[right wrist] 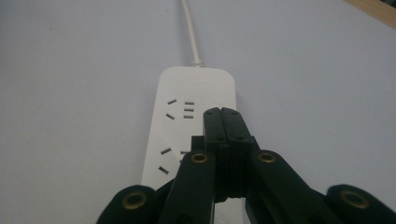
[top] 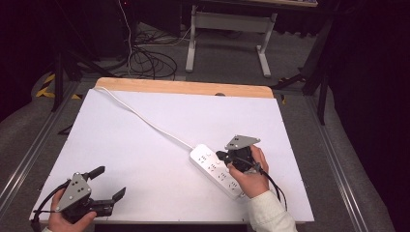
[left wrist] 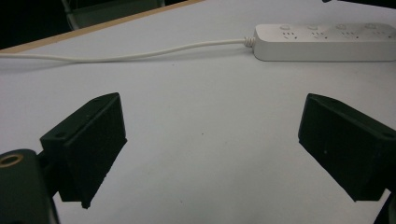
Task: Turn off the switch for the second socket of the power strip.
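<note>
A white power strip (top: 215, 170) lies on the white table (top: 145, 140), its white cable (top: 145, 118) running to the far left corner. My right gripper (top: 220, 155) hovers over the strip's middle, jaws pressed together with nothing between them. In the right gripper view the shut gripper (right wrist: 222, 112) sits just above the power strip (right wrist: 182, 121), next to its sockets. My left gripper (top: 109, 182) rests at the table's near left corner with its jaws wide apart. From the left gripper view the open gripper (left wrist: 210, 135) faces the power strip (left wrist: 327, 42) and its cable (left wrist: 140, 53).
The table's wooden far edge (top: 183, 87) borders a floor with tangled cables (top: 150, 63) and a white desk frame (top: 232, 29). Metal rails (top: 29, 154) run along both sides of the table.
</note>
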The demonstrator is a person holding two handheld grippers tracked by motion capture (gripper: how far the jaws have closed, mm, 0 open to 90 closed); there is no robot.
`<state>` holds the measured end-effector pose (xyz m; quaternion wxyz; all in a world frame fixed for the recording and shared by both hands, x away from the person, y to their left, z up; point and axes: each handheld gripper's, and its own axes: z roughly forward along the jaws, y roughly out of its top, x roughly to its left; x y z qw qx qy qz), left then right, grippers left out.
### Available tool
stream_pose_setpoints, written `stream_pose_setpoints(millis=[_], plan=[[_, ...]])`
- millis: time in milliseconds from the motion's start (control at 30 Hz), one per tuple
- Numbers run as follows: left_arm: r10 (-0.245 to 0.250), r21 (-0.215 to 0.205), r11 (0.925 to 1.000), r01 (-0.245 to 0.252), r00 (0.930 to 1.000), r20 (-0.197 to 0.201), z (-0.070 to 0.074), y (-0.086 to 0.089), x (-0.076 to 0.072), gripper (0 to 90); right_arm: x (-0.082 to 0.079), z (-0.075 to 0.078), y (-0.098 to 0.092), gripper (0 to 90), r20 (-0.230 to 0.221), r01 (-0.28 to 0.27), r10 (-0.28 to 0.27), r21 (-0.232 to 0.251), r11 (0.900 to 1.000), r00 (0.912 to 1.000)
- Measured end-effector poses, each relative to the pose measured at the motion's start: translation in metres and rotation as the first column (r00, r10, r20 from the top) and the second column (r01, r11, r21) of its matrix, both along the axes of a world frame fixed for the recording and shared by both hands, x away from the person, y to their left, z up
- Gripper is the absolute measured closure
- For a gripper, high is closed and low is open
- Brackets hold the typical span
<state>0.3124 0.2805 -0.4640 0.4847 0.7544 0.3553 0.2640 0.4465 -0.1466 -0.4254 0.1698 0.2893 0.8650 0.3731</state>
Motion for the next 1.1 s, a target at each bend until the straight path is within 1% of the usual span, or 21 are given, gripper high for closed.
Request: stream_pose_setpoints(millis=[267, 300, 467, 600, 633, 700, 733, 867, 933, 1100], plan=[[0.000, 0.007, 1.0000, 0.000, 1.0000, 0.004, 0.000, 0.000, 0.001, 8.2, -0.004, 0.004, -0.002, 90.0, 0.010, -0.014, 0.014, 0.017, 1.000, 0.9998], [0.001, 0.013, 0.9999, -0.001, 1.0000, 0.004, 0.000, 0.001, 0.001, 8.2, -0.004, 0.005, -0.002, 90.0, 0.007, -0.015, 0.014, 0.019, 1.000, 0.9999], [0.004, 0.008, 1.0000, -0.004, 1.0000, 0.000, 0.000, 0.001, 0.001, 8.3, -0.005, 0.005, -0.002, 90.0, 0.010, -0.015, 0.015, 0.014, 1.000, 0.9998], [0.004, 0.005, 1.0000, -0.004, 1.0000, 0.002, 0.000, 0.001, 0.001, 8.3, -0.007, 0.007, -0.002, 90.0, 0.020, -0.026, 0.025, 0.027, 0.999, 0.9995], [0.004, 0.005, 1.0000, -0.004, 1.0000, 0.002, 0.000, 0.001, 0.001, 8.3, -0.007, 0.008, -0.002, 84.3, 0.025, -0.028, 0.027, 0.030, 0.999, 0.9993], [0.005, 0.004, 1.0000, -0.005, 1.0000, 0.001, 0.000, 0.001, 0.001, 8.3, -0.007, 0.009, -0.002, 67.3, 0.029, -0.016, 0.015, 0.034, 0.999, 0.9995], [0.005, 0.006, 1.0000, -0.005, 1.0000, 0.001, 0.000, 0.001, 0.001, 8.3, -0.007, 0.010, -0.002, 63.3, 0.025, -0.008, 0.008, 0.031, 0.999, 0.9997], [0.006, 0.006, 1.0000, -0.006, 1.0000, 0.001, 0.000, 0.001, 0.001, 8.3, -0.010, 0.013, -0.003, 55.2, 0.027, -0.012, 0.010, 0.047, 0.999, 0.9996], [0.005, 0.005, 1.0000, -0.005, 1.0000, 0.001, 0.000, 0.001, 0.000, 8.3, -0.010, 0.015, -0.005, 54.1, 0.028, -0.015, 0.013, 0.065, 0.998, 0.9995], [0.006, 0.007, 1.0000, -0.006, 1.0000, 0.000, 0.000, 0.001, 0.001, 8.4, -0.012, 0.018, -0.007, 52.8, 0.034, -0.020, 0.017, 0.081, 0.997, 0.9993]])
